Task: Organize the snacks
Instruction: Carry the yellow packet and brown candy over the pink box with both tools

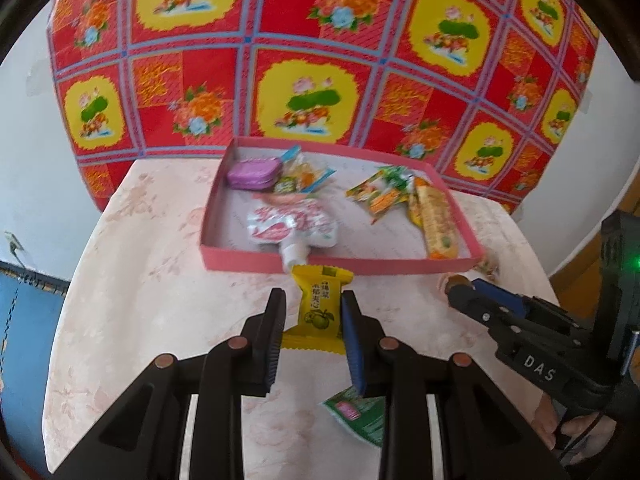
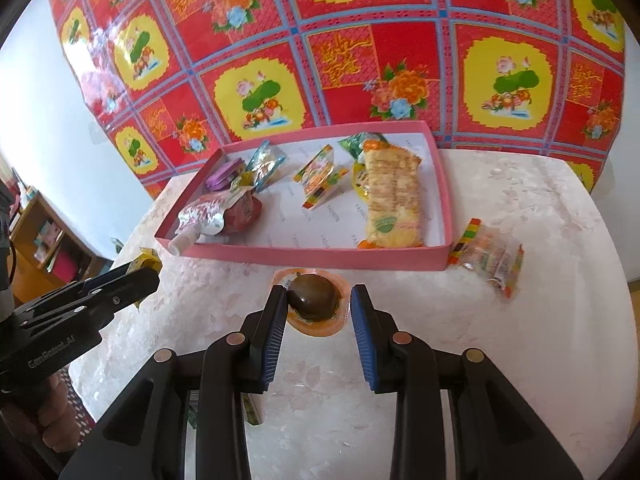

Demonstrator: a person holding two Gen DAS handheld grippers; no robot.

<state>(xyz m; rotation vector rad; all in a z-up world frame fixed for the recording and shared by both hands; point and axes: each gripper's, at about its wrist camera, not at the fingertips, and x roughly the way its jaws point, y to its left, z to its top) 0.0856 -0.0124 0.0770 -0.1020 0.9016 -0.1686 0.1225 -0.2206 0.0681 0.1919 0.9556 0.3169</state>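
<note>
My left gripper [image 1: 313, 300] is shut on a yellow snack packet [image 1: 318, 312] with a green fruit picture, lifted just in front of the pink box [image 1: 240, 260]. My right gripper [image 2: 319, 294] is shut on a brown domed snack in an orange-rimmed clear pack [image 2: 312, 300], also just before the pink box [image 2: 320, 258]. Each gripper shows in the other's view: the right gripper [image 1: 456, 286] at the right, the left gripper [image 2: 150, 270] at the left. In the box lie a purple tin [image 1: 252, 172], a white-and-pink spout pouch [image 1: 288, 224], small orange-green packets [image 1: 380, 192] and a long cracker pack [image 2: 394, 204].
A green packet [image 1: 360, 416] lies on the pale patterned table under my left gripper. A colourful striped packet [image 2: 490, 256] lies on the table right of the box. A red flowered cloth [image 1: 320, 60] hangs behind. A wooden shelf [image 2: 36, 236] stands off the table's left.
</note>
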